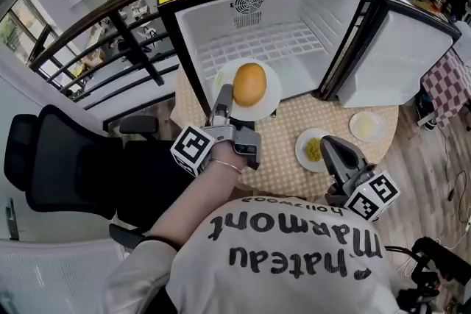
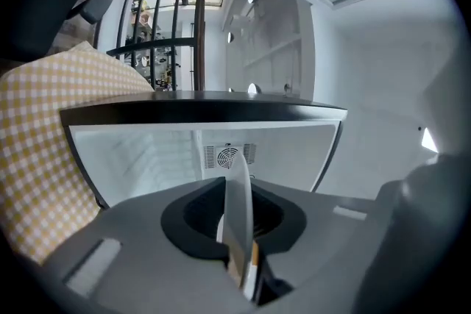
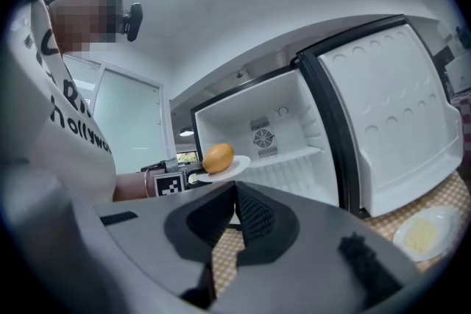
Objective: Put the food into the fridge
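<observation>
A black chair (image 1: 66, 158) stands at the far left of the head view. Beside it the left gripper (image 1: 223, 101) is clamped on the near rim of a white plate (image 1: 268, 88) carrying a round orange bun (image 1: 249, 84). The left gripper view shows no bun, only that plate (image 2: 239, 209) edge-on, pinched between the narrow jaws, with the fan grille (image 2: 228, 156) of the fridge straight behind it. From the side, the right gripper view shows the plate held level at the mouth of the open fridge (image 1: 213, 33), clear of the checked cloth (image 1: 283, 151). Whether it has crossed the threshold cannot be told. The wire shelf (image 1: 272, 44) inside is bare. Right of the held plate lie a plate of yellow-green food (image 1: 303, 151) and, near the swung-out door (image 1: 397, 55), a plate of pale food (image 1: 355, 121). The right gripper (image 1: 331, 147) hangs over the cloth's near edge, jaws together on nothing.
</observation>
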Motion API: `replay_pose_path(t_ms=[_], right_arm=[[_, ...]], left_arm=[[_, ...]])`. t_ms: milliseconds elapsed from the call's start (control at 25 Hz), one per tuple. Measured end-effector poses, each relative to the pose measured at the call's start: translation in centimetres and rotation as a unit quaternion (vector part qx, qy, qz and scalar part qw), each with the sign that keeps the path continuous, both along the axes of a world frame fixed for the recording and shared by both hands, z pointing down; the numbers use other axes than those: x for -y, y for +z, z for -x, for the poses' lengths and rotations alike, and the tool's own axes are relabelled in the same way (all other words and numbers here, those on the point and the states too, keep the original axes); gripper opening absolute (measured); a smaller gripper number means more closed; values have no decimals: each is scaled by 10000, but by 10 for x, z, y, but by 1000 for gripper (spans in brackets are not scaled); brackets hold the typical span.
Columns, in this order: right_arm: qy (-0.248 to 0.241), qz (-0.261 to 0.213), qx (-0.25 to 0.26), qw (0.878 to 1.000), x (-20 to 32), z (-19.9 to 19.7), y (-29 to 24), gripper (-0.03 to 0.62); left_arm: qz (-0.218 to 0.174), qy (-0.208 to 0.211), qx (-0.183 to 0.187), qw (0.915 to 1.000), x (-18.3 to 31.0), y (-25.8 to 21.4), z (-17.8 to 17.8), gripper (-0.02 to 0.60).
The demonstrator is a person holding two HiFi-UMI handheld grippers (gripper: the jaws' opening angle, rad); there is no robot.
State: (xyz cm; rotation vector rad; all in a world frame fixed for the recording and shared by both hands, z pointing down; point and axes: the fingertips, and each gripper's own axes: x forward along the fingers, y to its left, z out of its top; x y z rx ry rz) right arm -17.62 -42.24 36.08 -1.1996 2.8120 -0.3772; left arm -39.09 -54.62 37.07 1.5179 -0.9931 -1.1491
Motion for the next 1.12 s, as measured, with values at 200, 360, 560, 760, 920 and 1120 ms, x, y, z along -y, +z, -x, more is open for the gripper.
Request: replay_pose_path(t_ms=[200, 360, 560, 760, 920, 1120], right_arm=[[249, -6, -70, 9997, 2, -13, -2, 15], [371, -24, -147, 9992, -2, -19, -2, 15], [537, 73, -62, 9985, -4, -33, 2, 15], [527, 102, 18, 9986, -3, -37, 3, 15], [492, 109, 6, 9987, -2, -37, 3, 15], [485, 89, -2, 9988, -2, -38, 2, 15]], left_arm=[[251, -323, -629, 9972, 20, 10, 9, 29], [438, -547, -838, 9940, 28, 21, 14, 31], [519, -734, -1050, 9904, 34, 21, 16, 34], [580, -953, -1163, 9869, 42, 23, 23, 42], [573, -1085, -1316, 9837, 48, 23, 26, 48], [605, -1216, -1478, 9796, 52, 24, 27, 75]])
